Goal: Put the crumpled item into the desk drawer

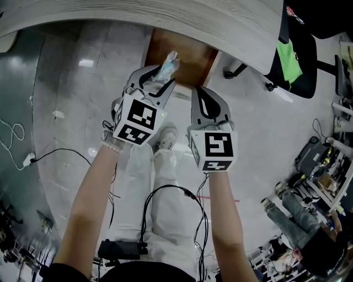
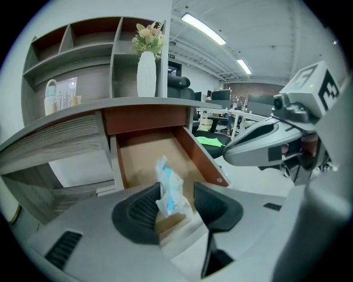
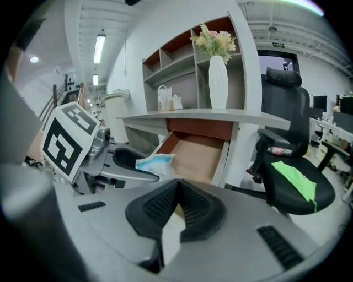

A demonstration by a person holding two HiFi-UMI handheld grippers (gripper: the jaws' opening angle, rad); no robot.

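Task status: nearly complete, not confirmed complete

1. Drawer. The desk drawer [image 2: 144, 157] stands pulled out from under the grey desk top [image 1: 165, 16]. Its brown floor is bare in all three views, so the opening step is judged done.

2. Task item. The crumpled item [image 2: 168, 190], a white scrap with blue in it, sits upright between the pads of the left gripper [image 2: 177, 194]. In the head view it is over the near edge of the open drawer [image 1: 185, 55]. It has not yet reached the drawer floor.

3. Left gripper. The jaws stand well apart. The item leans on or close to the left-hand pad and a clear gap shows on the right-hand side, so it is released rather than pinched. Whether it is stuck to the pad or already dropping cannot be told.

4. Right gripper [image 3: 177, 190]. The jaws are clenched pad to pad with nothing between them. It is held just beside the left gripper, on the drawer's right, and takes no part in the drop.

5. Remaining work, as judged:
- the item must fall clear of the pads and land inside the drawer
- if it clings to the pad, a small shake or tilt over the drawer would be needed
- the task does not ask for the drawer to be closed

6. Risk. The item hangs near the drawer's front edge, so a drop from here could land it on the floor
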